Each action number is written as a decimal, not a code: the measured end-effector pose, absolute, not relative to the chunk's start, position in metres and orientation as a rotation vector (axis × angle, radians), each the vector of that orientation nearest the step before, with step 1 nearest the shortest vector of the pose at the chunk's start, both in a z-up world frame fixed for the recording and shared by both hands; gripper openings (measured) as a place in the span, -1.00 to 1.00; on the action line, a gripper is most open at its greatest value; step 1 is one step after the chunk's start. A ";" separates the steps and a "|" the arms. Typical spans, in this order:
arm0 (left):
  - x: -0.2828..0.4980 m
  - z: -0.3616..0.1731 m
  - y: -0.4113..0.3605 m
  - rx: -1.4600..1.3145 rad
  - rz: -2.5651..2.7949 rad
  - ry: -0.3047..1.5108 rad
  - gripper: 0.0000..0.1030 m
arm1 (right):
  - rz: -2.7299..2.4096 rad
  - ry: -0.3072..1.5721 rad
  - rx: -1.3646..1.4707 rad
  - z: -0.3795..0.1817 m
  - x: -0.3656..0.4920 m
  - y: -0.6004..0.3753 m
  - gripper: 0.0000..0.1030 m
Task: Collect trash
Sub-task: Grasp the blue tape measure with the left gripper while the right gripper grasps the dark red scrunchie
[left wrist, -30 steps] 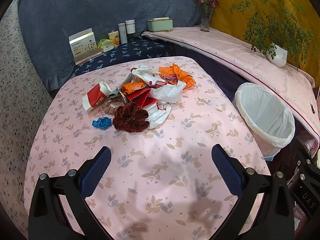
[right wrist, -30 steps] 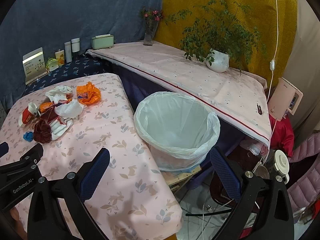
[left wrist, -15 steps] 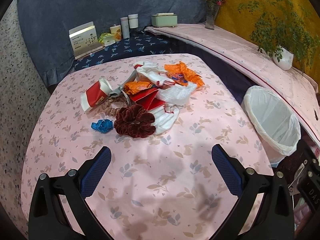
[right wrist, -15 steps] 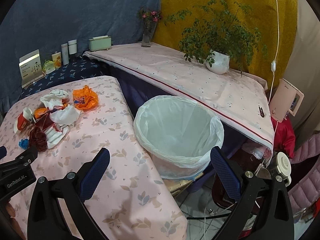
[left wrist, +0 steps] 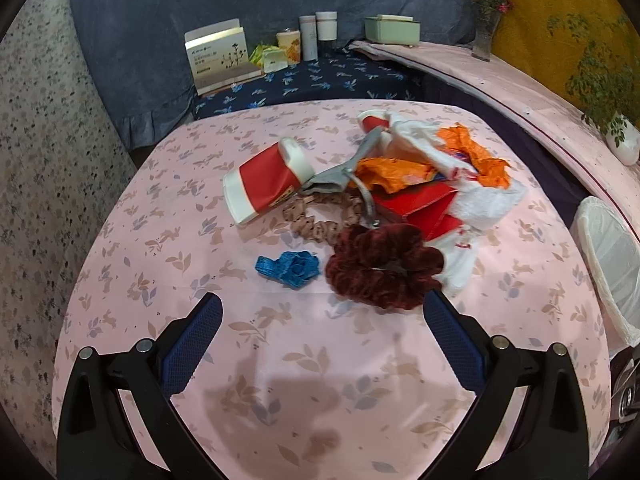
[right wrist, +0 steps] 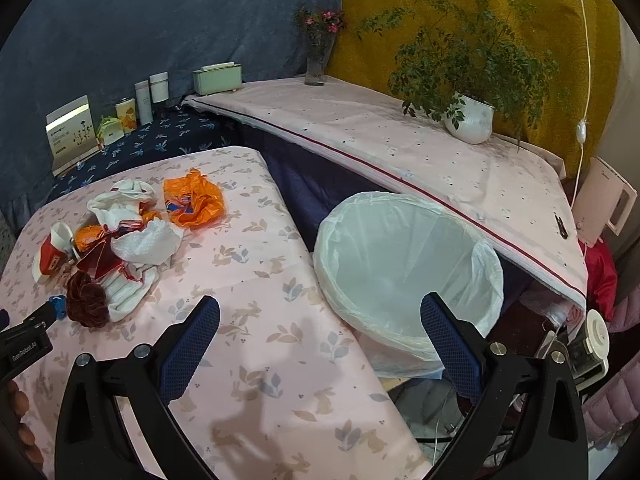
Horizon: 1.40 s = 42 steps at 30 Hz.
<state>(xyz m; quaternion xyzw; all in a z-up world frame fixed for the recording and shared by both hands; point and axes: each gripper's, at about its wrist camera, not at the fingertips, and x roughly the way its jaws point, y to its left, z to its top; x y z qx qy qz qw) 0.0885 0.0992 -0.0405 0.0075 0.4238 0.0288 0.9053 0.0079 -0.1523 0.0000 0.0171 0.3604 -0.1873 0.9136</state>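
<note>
My view opens on the pink leaf-and-rabbit-print cloth-covered surface [left wrist: 320, 360], which fills most of both cameras. Off its right edge, below the level of the cloth, stands the round bin lined with a white plastic bag [right wrist: 404, 264]; as far as I can see into the liner, it holds nothing.

The trash lies in one loose heap toward the far half of the surface. Largest in it are the crumpled white tissues and cloths [left wrist: 484, 200], spread along the heap's right side. At the far right corner of the heap sits the crumpled orange plastic wrapper [right wrist: 192, 202], touching the white pieces. On the near side is the dark red velvet scrunchie [left wrist: 380, 268], resting against the white cloth. A red-and-white paper cup [left wrist: 268, 184] lies on its side at the heap's left edge. Between cup and scrunchie lies a tan ruffled scrunchie [left wrist: 320, 216], with folded red paper [left wrist: 416, 204] beside it. Smallest, the crumpled blue foil scrap [left wrist: 290, 268] sits alone just left of the red scrunchie.

My left hand-held gripper [left wrist: 320, 340] hovers over the near part of the surface with its jaws spread wide, nothing between them, aimed at the blue scrap and red scrunchie. My right hand-held gripper [right wrist: 320, 344] is likewise spread and empty, poised over the surface's right edge beside the bin.
</note>
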 end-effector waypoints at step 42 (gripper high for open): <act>0.140 -0.087 0.162 -0.194 -0.100 0.958 -0.59 | 0.079 0.923 -0.008 -0.069 0.106 0.018 -0.09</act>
